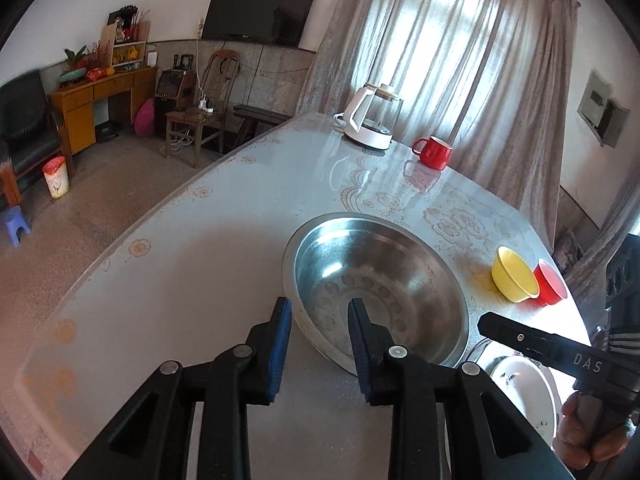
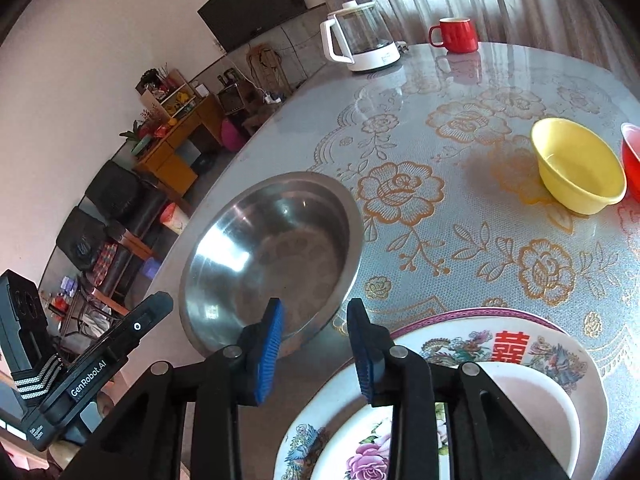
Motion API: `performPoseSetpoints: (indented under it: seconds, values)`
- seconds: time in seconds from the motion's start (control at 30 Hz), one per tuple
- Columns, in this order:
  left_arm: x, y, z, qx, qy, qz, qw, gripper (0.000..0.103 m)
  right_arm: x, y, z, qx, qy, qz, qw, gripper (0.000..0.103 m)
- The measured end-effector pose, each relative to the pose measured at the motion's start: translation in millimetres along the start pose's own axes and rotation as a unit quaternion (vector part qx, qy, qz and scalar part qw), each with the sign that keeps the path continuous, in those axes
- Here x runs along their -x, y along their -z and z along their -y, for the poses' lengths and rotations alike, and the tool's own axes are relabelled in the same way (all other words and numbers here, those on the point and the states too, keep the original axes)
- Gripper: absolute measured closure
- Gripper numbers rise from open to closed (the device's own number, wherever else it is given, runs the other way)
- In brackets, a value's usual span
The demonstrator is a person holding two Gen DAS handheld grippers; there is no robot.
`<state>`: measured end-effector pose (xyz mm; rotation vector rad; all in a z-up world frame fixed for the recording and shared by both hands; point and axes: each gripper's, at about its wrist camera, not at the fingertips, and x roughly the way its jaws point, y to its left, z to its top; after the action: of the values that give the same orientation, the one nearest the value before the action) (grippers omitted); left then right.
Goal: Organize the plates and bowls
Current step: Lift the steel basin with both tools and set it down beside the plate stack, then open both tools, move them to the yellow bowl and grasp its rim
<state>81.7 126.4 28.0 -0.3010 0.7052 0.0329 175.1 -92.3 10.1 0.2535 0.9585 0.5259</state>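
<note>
We have both grippers partly open and empty. The steel basin [image 1: 376, 292] sits on the bench [image 1: 180, 280] directly ahead of our left gripper [image 1: 320, 312], its near rim between the fingers' tips in that view. Our right gripper [image 2: 316, 314] hangs over the gap between the basin and the stacked plates [image 2: 500, 360]. The yellow bowl [image 2: 576, 164] and red bowl [image 2: 632, 152] lie well beyond to the right, so the right hand looks nearer them.

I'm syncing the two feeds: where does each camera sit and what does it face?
Left wrist: on the left claw, facing steel basin; right claw and hand show.
Right wrist: on the right claw, above plates; left claw shows.
Shared: basin, yellow bowl, kettle, mug.
</note>
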Motion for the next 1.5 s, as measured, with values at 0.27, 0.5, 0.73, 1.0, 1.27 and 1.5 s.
performPoseSetpoints:
  seconds: [0.27, 0.5, 0.73, 1.0, 1.27, 1.5]
  values:
    - [3.5, -0.9, 30.9, -0.057, 0.010, 0.012, 0.9982, 0.071, 38.2, 7.9, 16.7, -0.007, 0.021, 0.046, 0.999, 0.068]
    - [0.1, 1.4, 58.4, -0.096, 0.022, 0.002, 0.9951, 0.069, 78.3, 27.6, 59.6, -0.049, 0.045, 0.072, 0.995, 0.067]
    - [-7.5, 2.8, 88.3, -0.131, 0.034, -0.011, 0.9908, 0.064, 130.1, 54.3, 117.2, -0.114, 0.097, 0.105, 0.983, 0.066]
    - [-15.0, 3.1, 126.8, -0.175, 0.048, -0.020, 0.9832, 0.061, 170.6, 82.4, 176.2, -0.185, 0.159, 0.143, 0.959, 0.066]
    - [-38.1, -2.4, 164.6, -0.211, 0.059, -0.048, 0.9745, 0.061, 163.2, 91.5, 197.1, -0.206, 0.172, 0.138, 0.953, 0.066]
    - [-62.5, -10.4, 193.1, -0.220, 0.078, -0.075, 0.9695, 0.061, 147.9, 90.5, 209.7, -0.220, 0.166, 0.128, 0.953, 0.066]
